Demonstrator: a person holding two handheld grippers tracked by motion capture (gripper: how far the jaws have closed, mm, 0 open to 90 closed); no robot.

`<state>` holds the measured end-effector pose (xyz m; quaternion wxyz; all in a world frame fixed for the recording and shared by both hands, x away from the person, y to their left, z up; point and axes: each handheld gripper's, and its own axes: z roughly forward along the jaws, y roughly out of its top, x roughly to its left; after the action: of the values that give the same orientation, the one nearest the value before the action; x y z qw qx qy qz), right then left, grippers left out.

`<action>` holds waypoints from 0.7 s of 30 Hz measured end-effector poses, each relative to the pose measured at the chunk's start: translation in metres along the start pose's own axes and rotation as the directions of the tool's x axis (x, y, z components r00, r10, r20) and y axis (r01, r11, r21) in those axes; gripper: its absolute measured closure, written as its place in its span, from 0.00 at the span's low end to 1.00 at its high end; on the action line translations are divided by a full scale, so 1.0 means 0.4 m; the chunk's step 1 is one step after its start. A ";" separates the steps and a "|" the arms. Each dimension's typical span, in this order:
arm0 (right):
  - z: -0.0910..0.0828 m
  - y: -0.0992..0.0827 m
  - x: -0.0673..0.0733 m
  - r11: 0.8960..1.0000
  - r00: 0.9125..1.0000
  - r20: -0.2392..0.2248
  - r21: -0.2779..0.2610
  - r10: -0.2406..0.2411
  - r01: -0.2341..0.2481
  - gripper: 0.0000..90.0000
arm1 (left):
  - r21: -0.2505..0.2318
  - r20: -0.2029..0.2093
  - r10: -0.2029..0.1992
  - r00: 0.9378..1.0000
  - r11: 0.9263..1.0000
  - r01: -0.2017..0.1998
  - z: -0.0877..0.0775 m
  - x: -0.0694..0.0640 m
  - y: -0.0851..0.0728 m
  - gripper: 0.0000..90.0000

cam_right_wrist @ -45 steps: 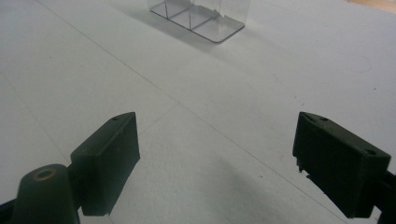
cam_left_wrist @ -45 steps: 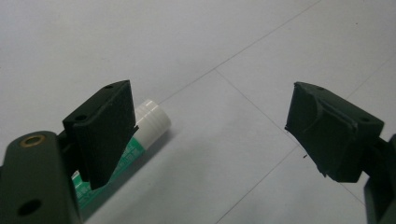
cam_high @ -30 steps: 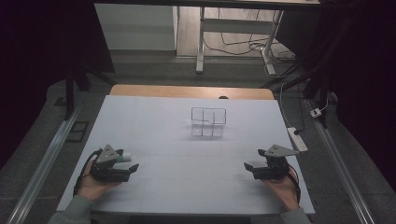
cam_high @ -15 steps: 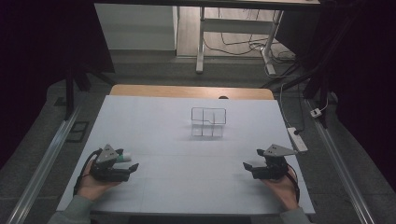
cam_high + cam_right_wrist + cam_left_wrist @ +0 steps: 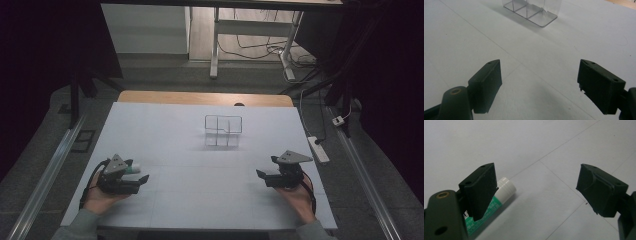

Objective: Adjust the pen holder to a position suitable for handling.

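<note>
- The left gripper (image 5: 141, 178) sat at seven o'clock on the table (image 5: 170, 140), jaws spread and holding nothing.
- A glue stick (image 5: 499, 197) lay just beside its left jaw, outside the gap.
- The right gripper (image 5: 261, 175) sat at five o'clock, jaws likewise released.
- A clear box (image 5: 223, 131) stood toward twelve o'clock, well apart from both.

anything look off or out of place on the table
Nothing stands out. The glue stick lies flat on the table beside the open left gripper, outside its jaws. The clear organizer stands upright and intact.
</note>
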<state>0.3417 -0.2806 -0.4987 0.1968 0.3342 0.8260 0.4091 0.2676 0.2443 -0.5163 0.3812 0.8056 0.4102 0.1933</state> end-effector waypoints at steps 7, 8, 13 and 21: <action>0.033 0.025 -0.004 1.000 1.000 0.016 0.016 0.023 -0.024 0.24 | -0.001 0.002 -0.001 1.000 1.000 0.001 0.000 0.001 0.000 0.18; 0.033 0.025 -0.004 1.000 1.000 0.016 0.016 0.023 -0.024 0.24 | -0.002 0.003 -0.001 1.000 1.000 0.001 0.000 0.001 0.000 0.18; 0.057 0.052 -0.013 0.999 0.999 0.016 0.007 0.040 -0.041 0.26 | 0.000 0.004 0.000 1.000 1.000 0.000 0.000 0.002 -0.001 0.18; 0.082 0.067 -0.030 0.998 0.998 0.019 0.016 0.060 -0.060 0.27 | 0.000 0.003 -0.001 1.000 1.000 0.001 0.002 0.003 0.000 0.19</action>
<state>0.3803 -0.2596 -0.4957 0.1894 0.3644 0.8170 0.4049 0.2687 0.2451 -0.5168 0.3822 0.8056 0.4101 0.1918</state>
